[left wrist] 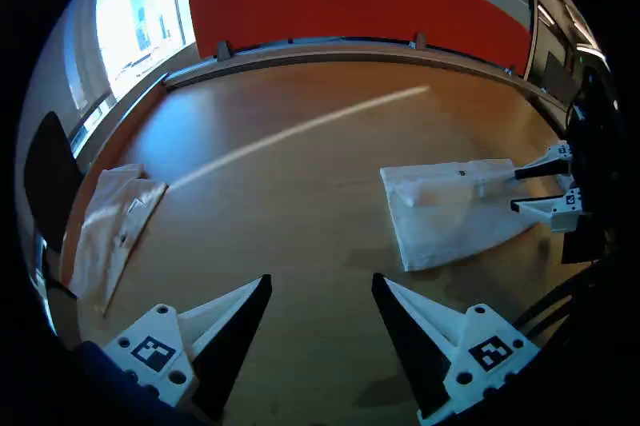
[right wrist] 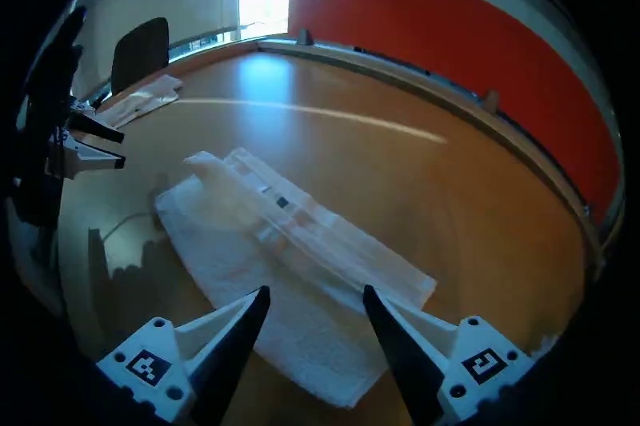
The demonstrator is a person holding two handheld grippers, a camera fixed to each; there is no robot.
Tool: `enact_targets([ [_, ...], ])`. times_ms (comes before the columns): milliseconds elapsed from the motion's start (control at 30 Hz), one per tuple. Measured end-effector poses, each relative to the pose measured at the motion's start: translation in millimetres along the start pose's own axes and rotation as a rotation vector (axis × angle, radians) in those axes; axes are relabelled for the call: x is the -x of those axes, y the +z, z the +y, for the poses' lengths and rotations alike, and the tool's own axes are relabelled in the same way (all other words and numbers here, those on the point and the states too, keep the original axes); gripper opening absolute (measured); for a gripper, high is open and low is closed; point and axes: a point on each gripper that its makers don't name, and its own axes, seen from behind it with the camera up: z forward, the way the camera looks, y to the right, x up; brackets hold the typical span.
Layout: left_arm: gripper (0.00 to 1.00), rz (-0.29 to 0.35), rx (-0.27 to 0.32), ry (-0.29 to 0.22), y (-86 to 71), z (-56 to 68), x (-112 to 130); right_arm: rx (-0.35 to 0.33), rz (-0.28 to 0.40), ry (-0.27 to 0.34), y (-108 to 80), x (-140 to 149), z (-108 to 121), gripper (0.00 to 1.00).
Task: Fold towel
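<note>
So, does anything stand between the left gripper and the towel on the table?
Nothing visible does. Only bare table lies between the open left gripper and the towel. The right gripper sits at the towel's far side, out of the path, and a second cloth lies away at the table's other edge.

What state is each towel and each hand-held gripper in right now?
Towel: partly folded, flat on the table.
Second towel: loosely folded, at the table's edge.
Left hand-held gripper: open, empty, above bare table.
Right hand-held gripper: open, over the towel's near edge, not gripping.
</note>
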Motion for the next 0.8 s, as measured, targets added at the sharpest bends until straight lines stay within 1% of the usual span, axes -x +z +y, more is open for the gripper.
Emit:
enact_targets([
  [367, 0.93, -0.002, 0.0, -0.002, -0.6, -1.4, 0, 0.012, 0.004, -0.018, 8.3, -14, 17, 0.9],
  [800, 0.93, -0.003, -0.005, -0.008, -0.7, -4.3, 0, 0.03, 0.002, -0.032, 18.2, -23, 29, 0.9],
])
